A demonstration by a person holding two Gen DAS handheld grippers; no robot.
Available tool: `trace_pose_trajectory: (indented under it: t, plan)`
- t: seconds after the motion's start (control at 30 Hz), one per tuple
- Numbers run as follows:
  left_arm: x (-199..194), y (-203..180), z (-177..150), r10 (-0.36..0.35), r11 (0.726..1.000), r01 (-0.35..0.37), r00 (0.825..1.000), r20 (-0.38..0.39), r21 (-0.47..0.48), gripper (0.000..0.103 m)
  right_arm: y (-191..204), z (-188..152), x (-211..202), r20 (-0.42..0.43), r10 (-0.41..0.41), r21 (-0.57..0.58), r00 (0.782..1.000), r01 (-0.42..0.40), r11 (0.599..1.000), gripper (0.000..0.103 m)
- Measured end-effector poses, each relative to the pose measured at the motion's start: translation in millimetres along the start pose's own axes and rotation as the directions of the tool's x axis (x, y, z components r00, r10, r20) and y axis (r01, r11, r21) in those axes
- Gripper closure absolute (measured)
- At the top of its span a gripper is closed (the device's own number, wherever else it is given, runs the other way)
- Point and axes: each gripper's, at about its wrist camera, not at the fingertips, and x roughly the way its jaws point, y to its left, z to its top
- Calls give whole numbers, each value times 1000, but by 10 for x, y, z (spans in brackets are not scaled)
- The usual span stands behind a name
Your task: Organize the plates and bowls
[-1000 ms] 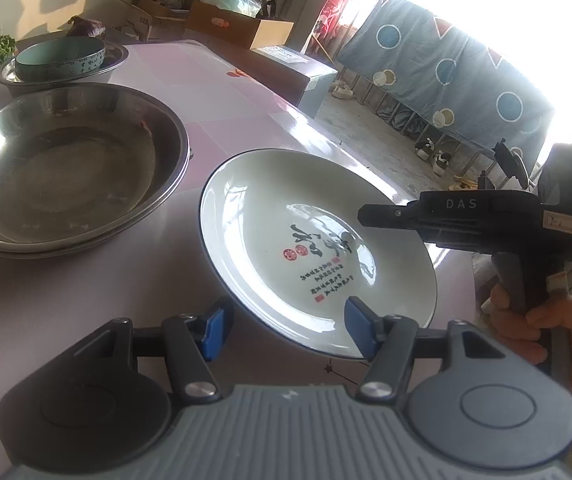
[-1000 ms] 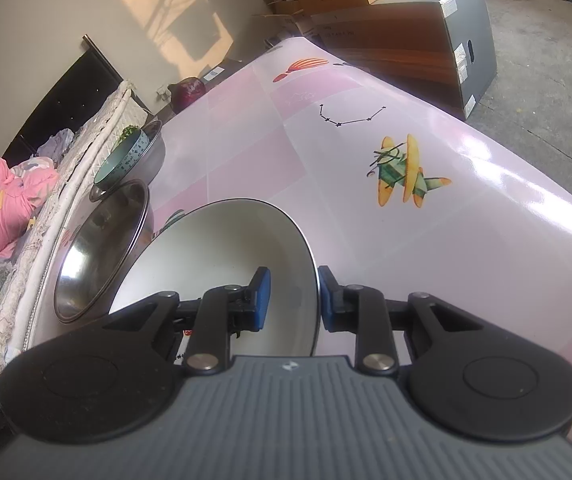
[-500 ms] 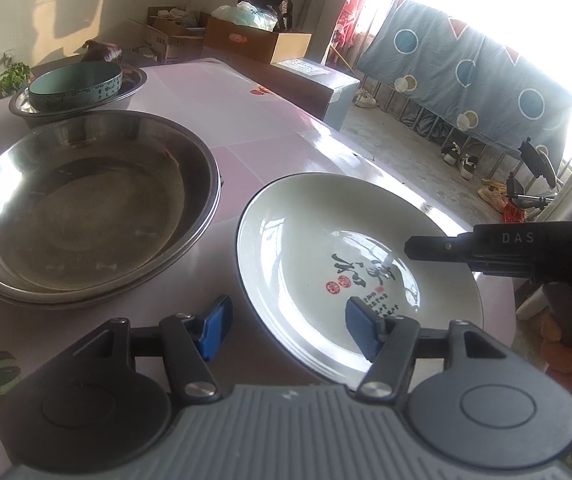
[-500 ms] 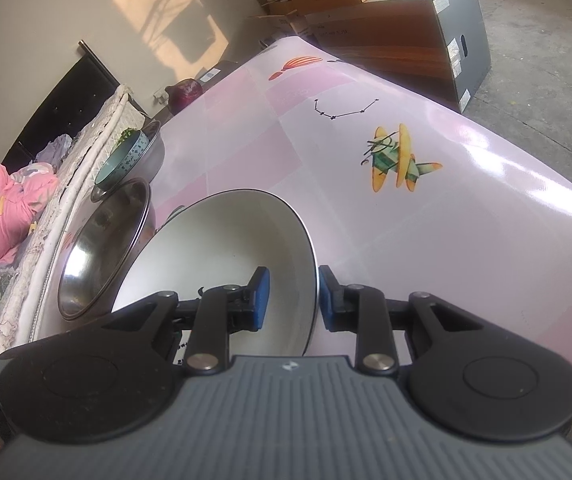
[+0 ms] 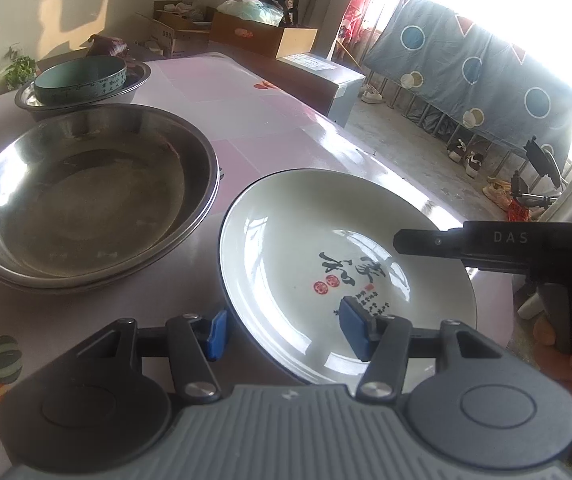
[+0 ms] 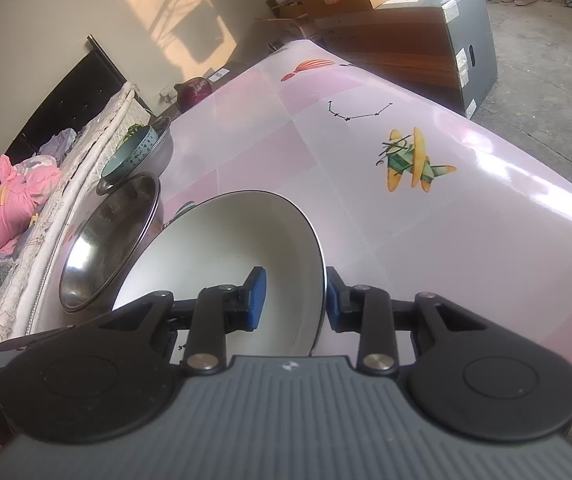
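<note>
One white plate (image 5: 342, 264) with black calligraphy and red seals is the piece in hand: it sits near the surface's (image 5: 270, 120) near edge, toward the corner closest to the right hand-held gripper (image 6: 292, 296), and whether it rests flat or is tipped slightly off the cloth cannot be told. The right hand-held gripper straddles the plate's rim, one blue pad inside the well and one outside; its jaws have just been opening, a gap shows at the inner pad, and the grip reads as let go. The left hand-held gripper (image 5: 284, 332) brackets the opposite rim with its jaws parted on either side; they have just been closing, yet neither pad visibly presses on the plate. Just beside the plate, further along the surface, lies a large steel basin (image 5: 86, 196), apparently two nested. Beyond it, near the far edge, a teal bowl (image 5: 80, 79) sits inside a smaller steel basin (image 5: 134, 84). As a judgement, the bowl and basins already look grouped, while the plate remains separate; transferring it to its stack, probably by the left hand-held gripper, appears to be what is left.
</note>
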Motion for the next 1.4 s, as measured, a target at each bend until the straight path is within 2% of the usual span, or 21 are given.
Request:
trace_pose_trajectory:
  t: [0.57,0.7,0.9,1.4]
  plan:
    - [-35,-46,-58,39,999,-39,999,6,9,46,60,-96,-39,-1,-18,-51,1000,18,999,74]
    - [-30,-76,-48,56,998,-56,998,2,12,46,123,-120,-45,9,-42,-91,999,43,995,73]
    - [-68,-85,-54,62,998,-62,998,-4,-1,46,76,-74,-55,19,6,-53,1000,-5,999,72]
    - [-18,-80,-5,84,996,-84,996,-7,9,46,110,-70,-9,6,-8,-86,1000,8,996,73]
